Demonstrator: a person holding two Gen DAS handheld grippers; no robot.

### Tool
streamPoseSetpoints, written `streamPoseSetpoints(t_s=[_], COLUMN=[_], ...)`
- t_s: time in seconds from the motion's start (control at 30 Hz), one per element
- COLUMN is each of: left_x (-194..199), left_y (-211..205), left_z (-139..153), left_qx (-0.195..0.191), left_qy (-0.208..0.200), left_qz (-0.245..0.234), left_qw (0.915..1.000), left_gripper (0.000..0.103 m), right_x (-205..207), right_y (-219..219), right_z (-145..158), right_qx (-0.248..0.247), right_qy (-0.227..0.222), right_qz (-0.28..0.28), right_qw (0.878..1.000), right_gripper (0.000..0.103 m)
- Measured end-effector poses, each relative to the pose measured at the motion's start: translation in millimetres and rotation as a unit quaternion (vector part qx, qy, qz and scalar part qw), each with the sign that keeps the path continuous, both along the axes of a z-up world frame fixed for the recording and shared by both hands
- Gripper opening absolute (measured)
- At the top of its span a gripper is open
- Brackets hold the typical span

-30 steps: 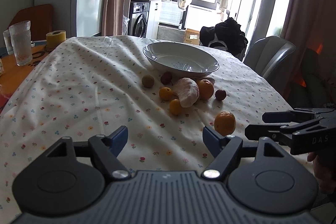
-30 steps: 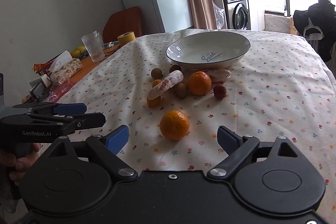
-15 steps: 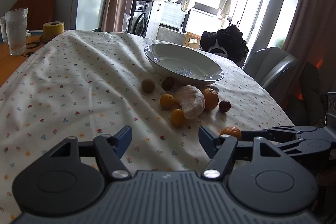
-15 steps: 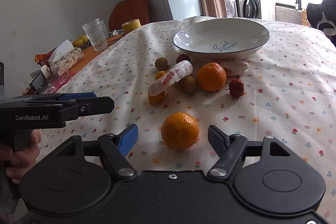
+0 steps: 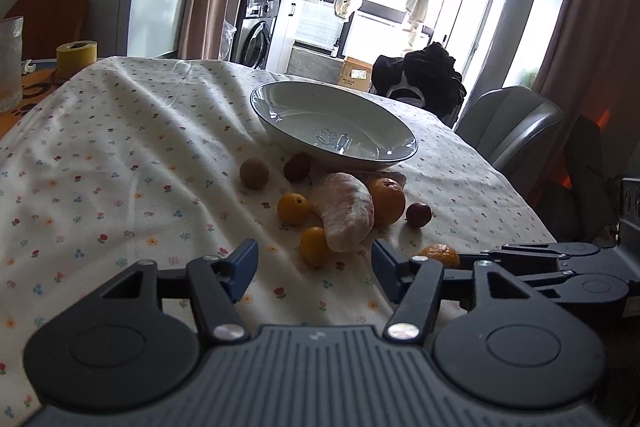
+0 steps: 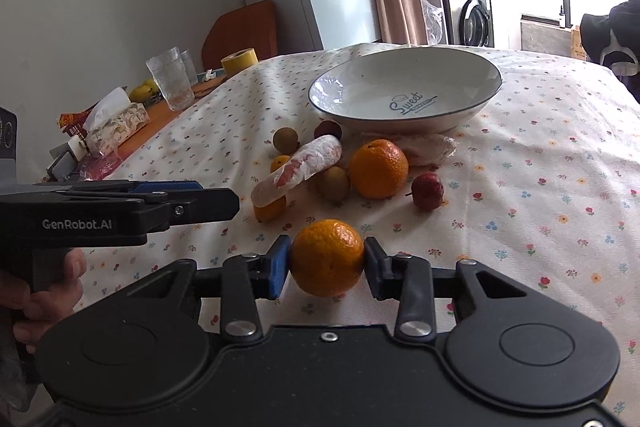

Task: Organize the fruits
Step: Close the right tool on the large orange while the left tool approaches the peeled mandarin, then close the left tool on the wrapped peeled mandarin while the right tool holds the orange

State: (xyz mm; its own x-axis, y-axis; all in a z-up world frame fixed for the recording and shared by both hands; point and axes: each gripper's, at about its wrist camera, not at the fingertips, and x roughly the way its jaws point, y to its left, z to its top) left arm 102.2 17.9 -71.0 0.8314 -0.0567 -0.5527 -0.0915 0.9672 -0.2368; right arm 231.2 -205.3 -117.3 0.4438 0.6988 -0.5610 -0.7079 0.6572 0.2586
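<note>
- Tangerine [image 6: 326, 257] was clamped between the right gripper [image 6: 325, 263] fingers, low over the floral tablecloth [image 6: 540, 163].
- Left gripper [image 5: 314, 261] was held with fingers apart, nothing between them.
- Remaining fruit was clustered before the white bowl [image 6: 404, 89].

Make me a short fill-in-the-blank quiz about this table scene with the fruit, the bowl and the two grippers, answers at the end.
1. The right gripper has its jaws closed on the nearest ____.
2. The left gripper holds nothing; its jaws are ____.
3. The white bowl has no fruit in it; it is ____.
4. The word printed inside the bowl is ____.

Missing words: orange; open; empty; Sweet
</note>
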Motion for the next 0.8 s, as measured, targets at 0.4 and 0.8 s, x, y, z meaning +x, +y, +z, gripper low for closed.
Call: streamPoseSetpoints(t_s=[0.4, 0.8], left_x=[31.3, 63.2], left_y=[-13.8, -18.8], left_z=[-0.7, 1.5], left_qx=[-0.001, -0.011], left_qy=[-0.002, -0.003], left_qz=[-0.012, -0.008], left_qw=[0.9999, 0.9999], left_gripper=[0.054, 0.050], right_x=[17.7, 26.4], right_y=[-23.8, -39.5], right_z=[-2.3, -6.8], right_qx=[0.014, 0.021], right_qy=[0.003, 0.009], right_qz=[-0.026, -0.039], right_qw=[1.000, 0.999], right_gripper=[0.037, 0.037])
